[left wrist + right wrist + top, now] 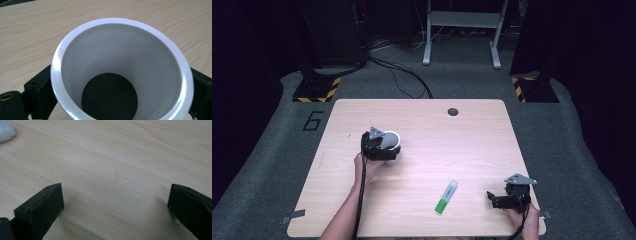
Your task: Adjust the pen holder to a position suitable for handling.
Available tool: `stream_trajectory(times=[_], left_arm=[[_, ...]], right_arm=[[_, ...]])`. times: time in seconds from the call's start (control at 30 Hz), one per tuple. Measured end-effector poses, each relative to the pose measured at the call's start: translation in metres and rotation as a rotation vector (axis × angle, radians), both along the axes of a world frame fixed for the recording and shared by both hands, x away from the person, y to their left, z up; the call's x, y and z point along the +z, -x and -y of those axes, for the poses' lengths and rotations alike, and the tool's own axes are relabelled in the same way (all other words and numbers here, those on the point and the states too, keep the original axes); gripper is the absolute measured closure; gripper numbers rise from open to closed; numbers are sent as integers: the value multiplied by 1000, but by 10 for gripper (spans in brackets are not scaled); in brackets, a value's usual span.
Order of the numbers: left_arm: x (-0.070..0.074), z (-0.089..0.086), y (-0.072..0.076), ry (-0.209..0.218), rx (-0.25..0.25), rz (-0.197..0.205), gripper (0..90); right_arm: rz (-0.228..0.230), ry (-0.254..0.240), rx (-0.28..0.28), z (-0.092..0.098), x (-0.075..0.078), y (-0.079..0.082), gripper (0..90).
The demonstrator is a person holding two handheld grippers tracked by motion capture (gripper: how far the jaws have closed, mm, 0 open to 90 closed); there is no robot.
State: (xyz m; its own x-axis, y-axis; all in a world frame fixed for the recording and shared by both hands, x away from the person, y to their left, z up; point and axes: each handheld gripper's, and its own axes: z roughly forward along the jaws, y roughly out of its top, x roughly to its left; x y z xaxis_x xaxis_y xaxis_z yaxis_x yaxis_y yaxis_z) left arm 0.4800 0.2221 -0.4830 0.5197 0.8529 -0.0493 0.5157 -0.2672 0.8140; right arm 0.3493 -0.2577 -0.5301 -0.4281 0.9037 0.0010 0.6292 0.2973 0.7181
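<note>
Tabletop marker (446,197); cup's (120,70) dark bottom

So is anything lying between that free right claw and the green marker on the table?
Nothing visible does. The right gripper sits open near the table's front right corner, and only bare wood separates it from the green highlighter to its left.
</note>
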Motion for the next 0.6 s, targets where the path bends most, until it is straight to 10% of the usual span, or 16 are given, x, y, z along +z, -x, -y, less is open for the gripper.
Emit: stream_trajectory(times=[0.6], left_arm=[[0, 15, 1, 2, -24, 7, 57]], right_arm=[[0, 2, 4, 0, 0, 0, 0]])
